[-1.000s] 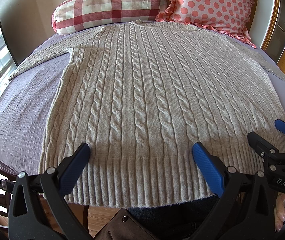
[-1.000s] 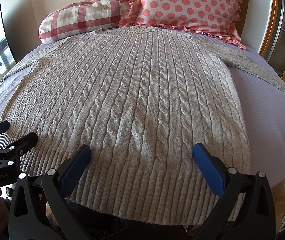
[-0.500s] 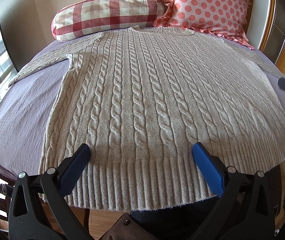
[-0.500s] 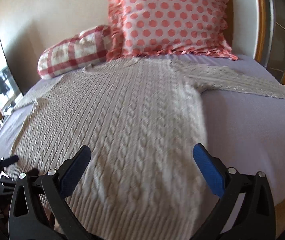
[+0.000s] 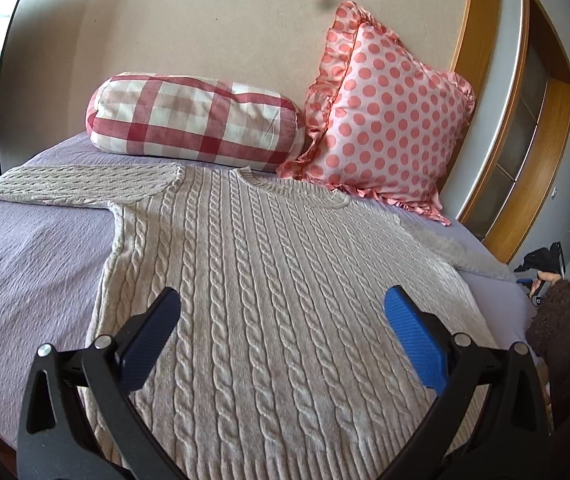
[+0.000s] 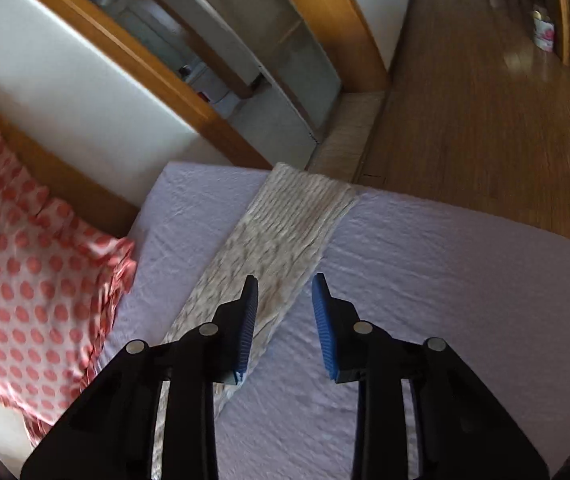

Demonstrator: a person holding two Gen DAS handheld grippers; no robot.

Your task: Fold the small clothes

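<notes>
A beige cable-knit sweater lies flat, front up, on a lilac bed sheet. Its left sleeve stretches out to the left. My left gripper is wide open and empty, hovering over the sweater's lower body. My right gripper is open with its jaws partly closed in, empty, just above the sweater's right sleeve, which runs toward the bed's far edge. The right gripper also shows at the right edge of the left wrist view, held by a hand in a brown fuzzy sleeve.
A red checked bolster and a pink polka-dot pillow lean on the wall at the head of the bed. The polka-dot pillow lies left of the right sleeve. A wooden door frame and wooden floor lie beyond the bed.
My right gripper has swung right, from over the sweater's body to above its right sleeve, and its jaws have narrowed. My left gripper has risen and tilted up, showing more wall.
</notes>
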